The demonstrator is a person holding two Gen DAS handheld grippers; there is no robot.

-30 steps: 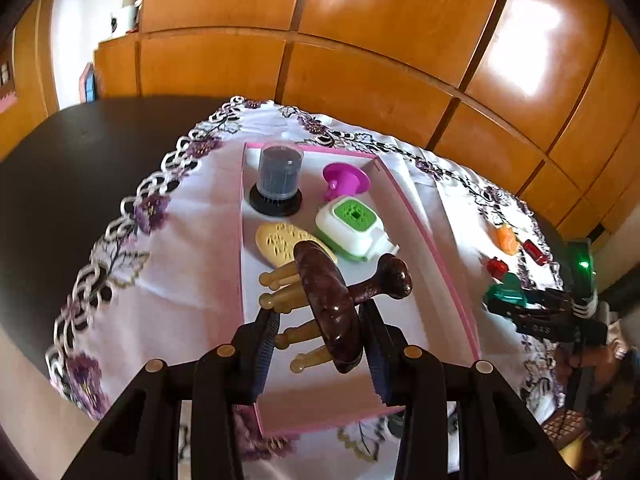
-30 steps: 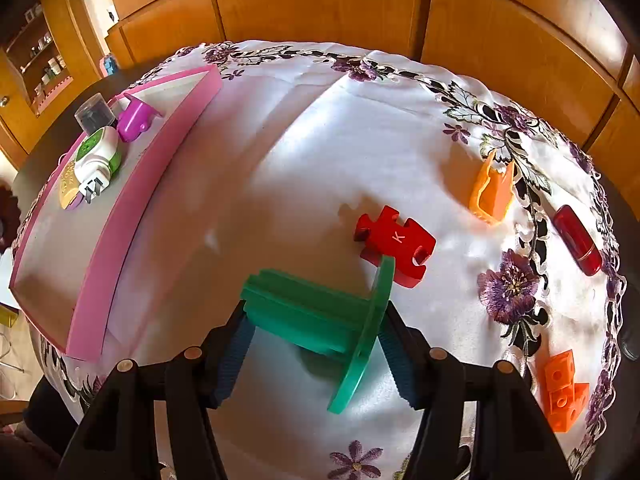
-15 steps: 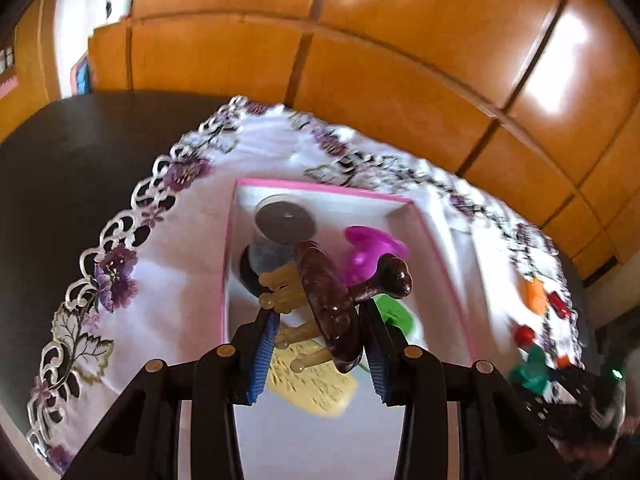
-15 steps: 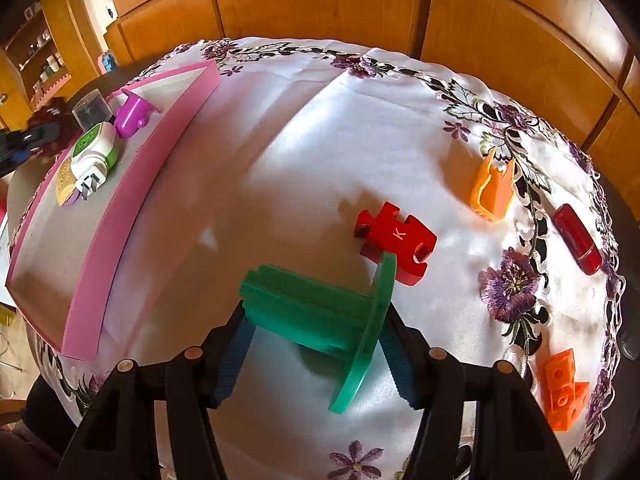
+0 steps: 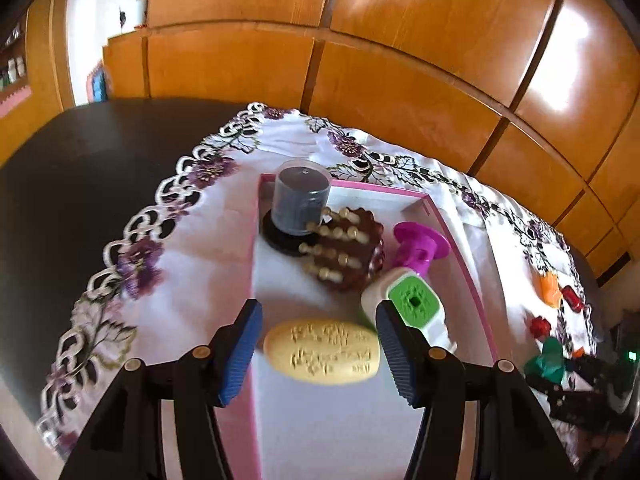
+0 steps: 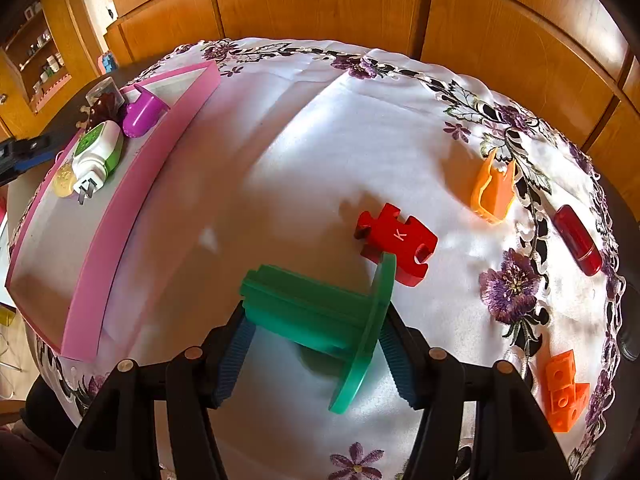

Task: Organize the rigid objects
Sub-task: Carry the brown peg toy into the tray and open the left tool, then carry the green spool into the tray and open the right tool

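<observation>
— Jaws first: how do they stand?

— Spread on the left gripper [image 5: 319, 346]; they have just been opening, with nothing pinched between them. Its pads hang over the pink tray [image 5: 464, 264], above a yellow oval piece [image 5: 322, 352] near the tray's near end. The right gripper [image 6: 314, 354] is pinching a green flanged piece [image 6: 320, 312], blue pads against its ribbed stem and its disc.

— And the brown massager?

— Lying in the tray toward its far end, the brown massager [image 5: 344, 254] has its wooden pegs pointing up and to the left, just beside a dark lidded jar [image 5: 301, 204] in the far left corner. A magenta piece [image 5: 418, 244] lies at its right, a white and green plug [image 5: 412, 308] nearer.

— What lies on the cloth?

— A red puzzle piece [image 6: 396, 238] just beyond the green disc. Toward the tablecloth's [image 6: 320, 152] right edge: an orange clip [image 6: 492, 192], a dark red capsule [image 6: 578, 240], and orange cubes [image 6: 564, 390] near the corner.
</observation>
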